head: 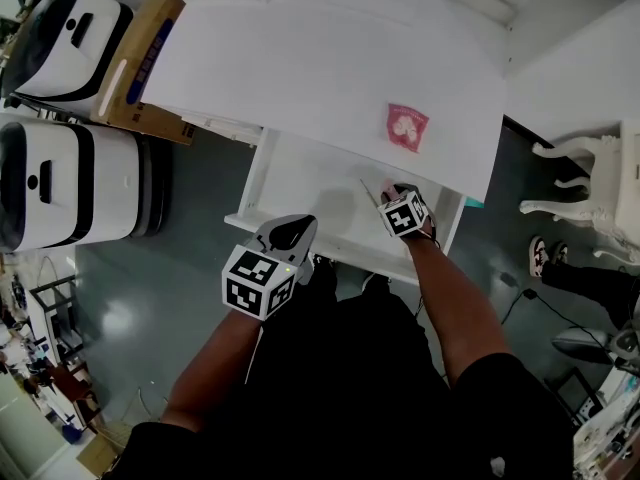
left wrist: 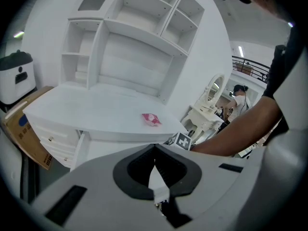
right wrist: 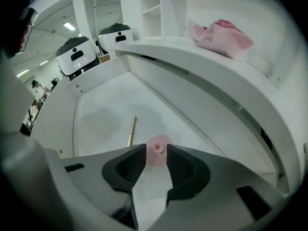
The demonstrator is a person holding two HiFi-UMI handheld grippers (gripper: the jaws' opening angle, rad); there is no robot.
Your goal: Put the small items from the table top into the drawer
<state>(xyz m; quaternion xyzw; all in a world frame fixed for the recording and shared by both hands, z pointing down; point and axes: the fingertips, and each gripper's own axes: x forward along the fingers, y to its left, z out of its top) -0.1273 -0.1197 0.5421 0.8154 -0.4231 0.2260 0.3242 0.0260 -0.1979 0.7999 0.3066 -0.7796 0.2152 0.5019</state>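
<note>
A pink packet (head: 407,126) (left wrist: 151,119) (right wrist: 221,35) lies on the white table top (head: 300,68), near its front edge. Below it the white drawer (head: 300,183) (right wrist: 110,114) is pulled out. My right gripper (head: 392,190) (right wrist: 156,157) reaches into the drawer's right part, shut on a small round pink item (right wrist: 156,150) held just above the drawer floor. A thin pale stick (right wrist: 131,130) (head: 368,193) lies on the drawer floor beside it. My left gripper (head: 288,232) (left wrist: 154,170) hovers at the drawer's front edge, shut and holding nothing.
Two white-and-black machines (head: 60,38) (head: 60,183) and a cardboard box (head: 140,58) stand left of the table. A white ornate chair (head: 590,178) is at the right. A white shelf unit (left wrist: 139,42) rises behind the table top.
</note>
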